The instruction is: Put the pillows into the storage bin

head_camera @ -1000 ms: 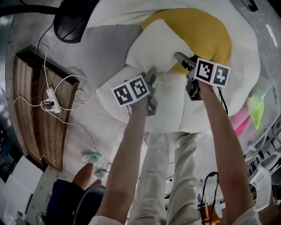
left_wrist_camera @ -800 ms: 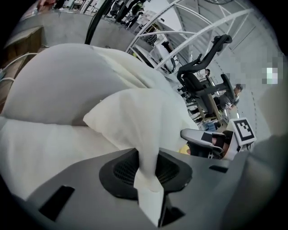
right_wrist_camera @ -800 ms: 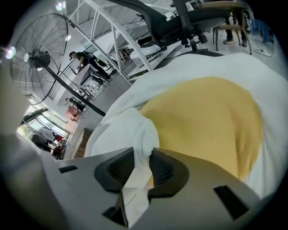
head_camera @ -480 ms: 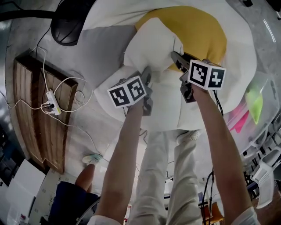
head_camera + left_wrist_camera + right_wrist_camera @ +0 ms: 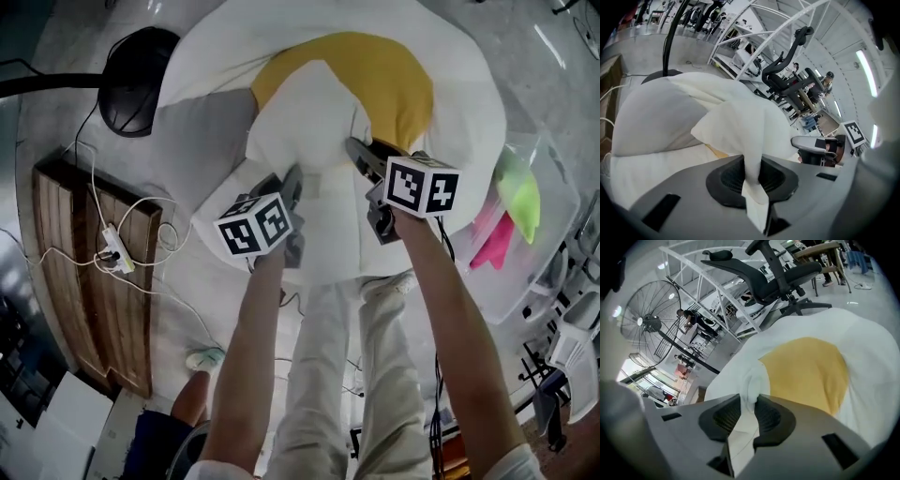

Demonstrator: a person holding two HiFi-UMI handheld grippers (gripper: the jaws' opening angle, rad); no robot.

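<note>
A white pillow (image 5: 314, 112) is pinched at its near edge by both grippers. My left gripper (image 5: 292, 184) is shut on a fold of its cloth, which runs down between the pads (image 5: 731, 180) in the left gripper view. My right gripper (image 5: 362, 157) is shut on the pillow's other corner (image 5: 750, 390). Under the white pillow lies a big fried-egg pillow (image 5: 403, 80), white with a yellow middle (image 5: 811, 371). A grey pillow (image 5: 206, 131) lies to its left. The clear storage bin (image 5: 553, 202) stands on the right, with green and pink soft things inside.
A wooden board (image 5: 75, 272) with a power strip and white cables lies on the floor at left. A black round stand base (image 5: 131, 80) sits at the upper left. The person's legs (image 5: 328, 375) stand below the pillows. An office chair (image 5: 773, 273) and a large fan (image 5: 651, 319) stand beyond.
Both grippers have closed on the white pillow and shifted slightly left with it. The clear bin has come further into the head view at right.
</note>
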